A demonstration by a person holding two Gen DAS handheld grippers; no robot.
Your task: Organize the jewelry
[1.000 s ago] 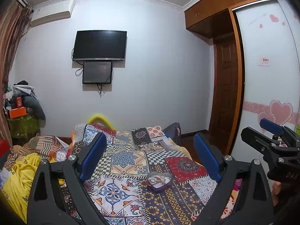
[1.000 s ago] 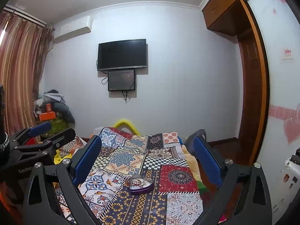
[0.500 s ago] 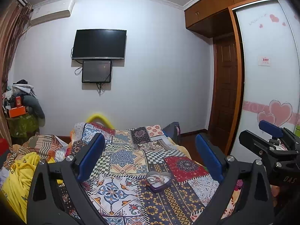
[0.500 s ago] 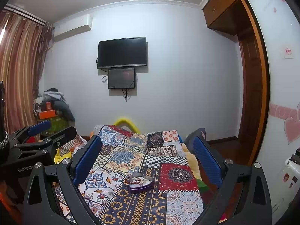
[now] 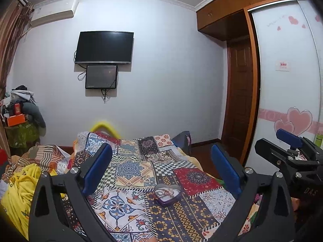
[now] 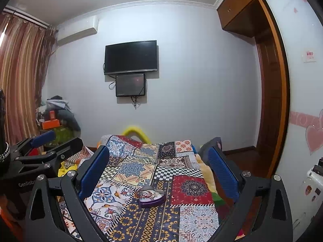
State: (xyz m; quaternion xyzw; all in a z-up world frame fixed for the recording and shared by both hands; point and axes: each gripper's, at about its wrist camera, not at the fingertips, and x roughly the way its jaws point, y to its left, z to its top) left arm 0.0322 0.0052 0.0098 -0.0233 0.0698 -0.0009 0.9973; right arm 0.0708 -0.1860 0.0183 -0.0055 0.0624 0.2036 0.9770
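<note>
A purple heart-shaped jewelry box (image 5: 167, 195) lies open on the patchwork bedspread (image 5: 131, 167), with a tangle of jewelry inside. It also shows in the right wrist view (image 6: 151, 197). My left gripper (image 5: 161, 169) is open and empty, held above and short of the box. My right gripper (image 6: 158, 169) is open and empty, also above and short of the box. Each gripper shows at the edge of the other's view: the right gripper (image 5: 290, 151) at right, the left gripper (image 6: 40, 151) at left.
The patchwork bedspread (image 6: 181, 185) covers the bed. A yellow blanket (image 5: 20, 185) and striped cloth are heaped at the left. A wardrobe with heart stickers (image 5: 290, 100) stands at the right. A TV (image 5: 104, 47) hangs on the far wall.
Both views have shifted very slightly; the box sits a little lower between the fingers. Both grippers stay open.
</note>
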